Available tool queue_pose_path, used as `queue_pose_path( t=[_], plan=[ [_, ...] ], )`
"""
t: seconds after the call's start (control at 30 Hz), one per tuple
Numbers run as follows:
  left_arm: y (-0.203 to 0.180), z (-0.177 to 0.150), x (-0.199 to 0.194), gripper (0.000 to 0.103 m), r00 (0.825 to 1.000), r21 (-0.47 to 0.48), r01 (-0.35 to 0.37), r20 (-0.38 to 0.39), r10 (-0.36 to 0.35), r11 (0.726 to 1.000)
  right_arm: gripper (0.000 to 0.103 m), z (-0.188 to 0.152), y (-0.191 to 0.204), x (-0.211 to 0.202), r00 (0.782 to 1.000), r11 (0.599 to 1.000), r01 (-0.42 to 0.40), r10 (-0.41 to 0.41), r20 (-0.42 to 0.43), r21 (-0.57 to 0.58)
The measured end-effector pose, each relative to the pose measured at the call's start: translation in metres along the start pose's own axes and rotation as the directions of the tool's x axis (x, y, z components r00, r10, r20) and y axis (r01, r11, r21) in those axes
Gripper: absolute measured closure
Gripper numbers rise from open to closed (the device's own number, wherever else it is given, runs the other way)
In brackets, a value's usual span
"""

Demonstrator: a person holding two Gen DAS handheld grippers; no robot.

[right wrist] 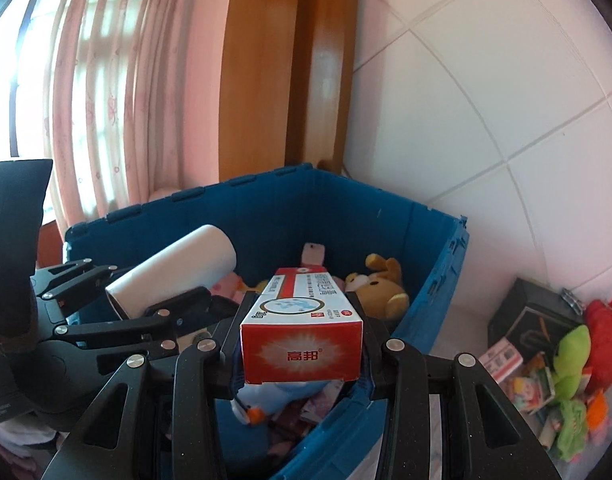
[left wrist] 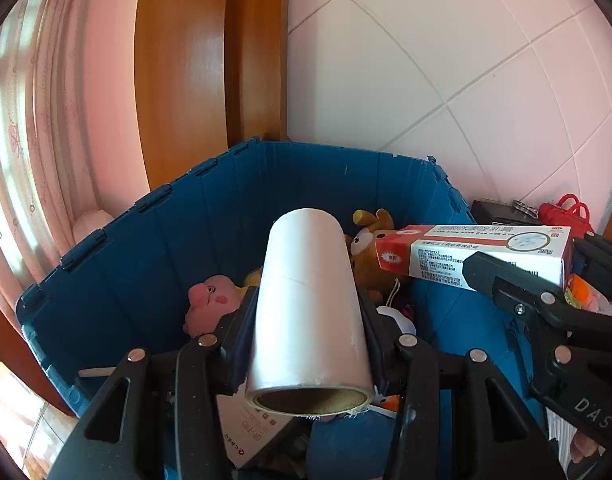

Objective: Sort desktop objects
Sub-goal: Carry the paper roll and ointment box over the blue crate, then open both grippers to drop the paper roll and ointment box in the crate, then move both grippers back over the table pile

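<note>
While both grippers hang over the open blue bin, each has a load clamped sideways between its pads. Nearest in the left wrist view, the left gripper is closed partway on a white roll, which lies lengthwise along the fingers with its cardboard core facing the camera. Nearest in the right wrist view, the right gripper is closed partway on a red and white box, its printed end toward the lens. Beyond the two loads, the bin already holds a pink plush, a brown bear and other soft toys and packets on its floor. Farther right, outside the bin wall, more clutter sits against the tiled wall: a black box, a green toy and something red.

By my reading, the step in hand is the carry to the drop: both items are above the bin and not yet released. Next the jaws need to widen over open space inside, clear of the rim, so roll and box fall among the toys.
</note>
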State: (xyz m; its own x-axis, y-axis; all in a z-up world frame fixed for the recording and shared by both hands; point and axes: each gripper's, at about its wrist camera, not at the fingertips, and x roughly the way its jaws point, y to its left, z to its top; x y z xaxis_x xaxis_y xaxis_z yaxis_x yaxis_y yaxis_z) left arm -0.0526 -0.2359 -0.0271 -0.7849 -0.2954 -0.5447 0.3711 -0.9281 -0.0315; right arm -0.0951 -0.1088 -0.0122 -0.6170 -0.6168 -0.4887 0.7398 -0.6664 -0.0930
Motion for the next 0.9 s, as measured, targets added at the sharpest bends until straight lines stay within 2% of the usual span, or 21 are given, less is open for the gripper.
queue_pose_path(
  t=[0.1, 0.2, 0.27, 0.33, 0.4, 0.43, 0.57, 0.7, 0.8, 0.9],
  plan=[
    [0.002, 0.001, 0.004, 0.057, 0.999, -0.001, 0.046, -0.006, -0.046, 0.999, 0.062, 0.003, 0.001, 0.013, 0.999, 0.999, 0.034, -0.034, -0.038, -0.001],
    [0.001, 0.002, 0.003, 0.056, 1.0, 0.009, 0.018, -0.001, -0.018, 1.0, 0.061, 0.003, 0.0, 0.02, 0.996, 0.999, 0.049, -0.048, -0.07, 0.006],
    [0.004, 0.003, 0.002, 0.053, 1.0, -0.007, 0.025, -0.003, -0.025, 1.0, 0.051, 0.001, 0.0, 0.018, 0.995, 0.998, 0.067, -0.066, -0.073, 0.001],
    [0.007, 0.003, 0.001, 0.049, 1.0, -0.013, 0.002, -0.001, -0.002, 1.0, 0.029, 0.0, 0.0, 0.016, 0.994, 0.996, 0.093, -0.092, -0.066, 0.0],
    [0.012, 0.002, -0.003, 0.041, 1.0, -0.029, -0.005, 0.002, 0.005, 1.0, 0.01, 0.0, -0.003, 0.008, 0.994, 0.995, 0.101, -0.1, -0.054, 0.011],
    [0.014, 0.001, -0.006, 0.04, 1.0, -0.036, -0.003, 0.008, 0.003, 0.999, 0.007, 0.0, -0.003, 0.005, 0.994, 0.995, 0.1, -0.1, -0.044, 0.018],
    [0.007, 0.004, -0.024, 0.038, 0.999, -0.048, 0.004, 0.044, -0.001, 0.999, 0.004, -0.004, -0.015, -0.015, 0.993, 0.992, 0.117, -0.116, -0.021, 0.044],
    [-0.018, 0.009, -0.051, 0.036, 0.991, -0.026, 0.051, 0.129, -0.047, 0.998, 0.001, -0.014, -0.036, -0.043, 0.992, 0.987, 0.126, -0.128, 0.01, 0.095],
    [-0.05, 0.011, -0.074, 0.027, 0.979, 0.019, 0.096, 0.176, -0.098, 0.995, 0.0, -0.025, -0.062, -0.071, 0.988, 0.979, 0.141, -0.149, 0.041, 0.146],
    [-0.097, 0.01, -0.09, 0.025, 0.967, 0.073, 0.146, 0.202, -0.158, 0.987, 0.0, -0.042, -0.096, -0.101, 0.979, 0.966, 0.182, -0.195, 0.053, 0.184]
  ],
)
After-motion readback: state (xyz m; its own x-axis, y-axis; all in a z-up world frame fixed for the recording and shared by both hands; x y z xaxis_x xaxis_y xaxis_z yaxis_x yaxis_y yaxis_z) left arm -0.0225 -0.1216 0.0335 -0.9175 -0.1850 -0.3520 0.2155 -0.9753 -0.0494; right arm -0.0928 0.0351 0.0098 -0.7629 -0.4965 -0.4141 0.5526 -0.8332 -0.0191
